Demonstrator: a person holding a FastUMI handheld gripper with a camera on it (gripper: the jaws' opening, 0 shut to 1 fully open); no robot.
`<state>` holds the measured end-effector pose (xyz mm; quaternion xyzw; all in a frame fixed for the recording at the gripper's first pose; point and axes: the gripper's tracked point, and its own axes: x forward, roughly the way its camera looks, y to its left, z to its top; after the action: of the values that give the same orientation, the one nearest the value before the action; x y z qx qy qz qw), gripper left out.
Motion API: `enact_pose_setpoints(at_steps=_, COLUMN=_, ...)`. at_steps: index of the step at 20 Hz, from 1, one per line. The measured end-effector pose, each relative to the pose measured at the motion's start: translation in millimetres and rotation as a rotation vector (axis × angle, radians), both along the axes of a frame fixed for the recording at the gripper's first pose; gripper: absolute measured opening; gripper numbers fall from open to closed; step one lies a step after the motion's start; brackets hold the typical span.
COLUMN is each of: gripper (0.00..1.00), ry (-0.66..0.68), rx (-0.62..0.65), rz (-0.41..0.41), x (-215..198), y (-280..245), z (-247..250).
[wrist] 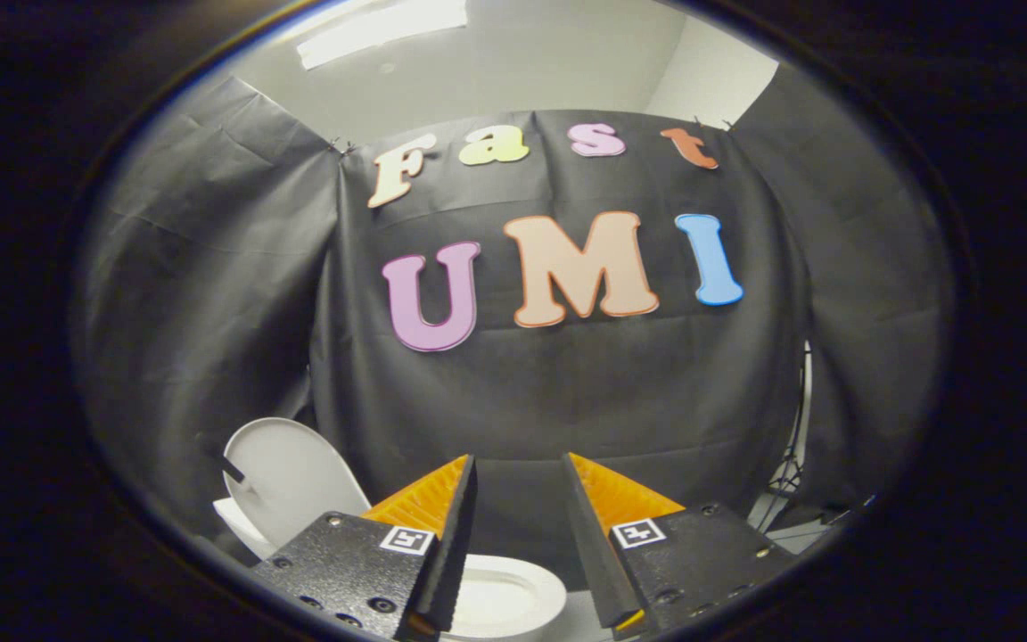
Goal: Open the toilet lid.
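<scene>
Toilet lid point(286, 477) is seen raised, standing upright w/ a slight tilt, off to the left of and beyond the claw point(521, 473). Claw is held open: its two fingers point(451, 544) are spread apart, nothing gripped btwn them, no contact w/ lid. Toilet bowl point(500, 602) w/ white seat ring is seen just below and btwn the fingers, partly hidden by them. A small dark piece is noted on the lid's left edge, too small to id. Beyond, black cloth wall point(567, 392) of the booth is hung across the back & both sides. A tripod leg point(794, 446) is glimpsed at the cloth's right edge. Farthest, pale ceiling w/ a light panel point(380, 27) is seen above the cloth
</scene>
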<state>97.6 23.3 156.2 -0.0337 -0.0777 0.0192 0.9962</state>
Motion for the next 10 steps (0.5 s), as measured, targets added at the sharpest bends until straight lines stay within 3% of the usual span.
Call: enact_pose_setpoints(at_steps=10, gripper=0.58, ry=-0.018, rx=0.003, rz=-0.086, x=-30, y=-72, z=-3)
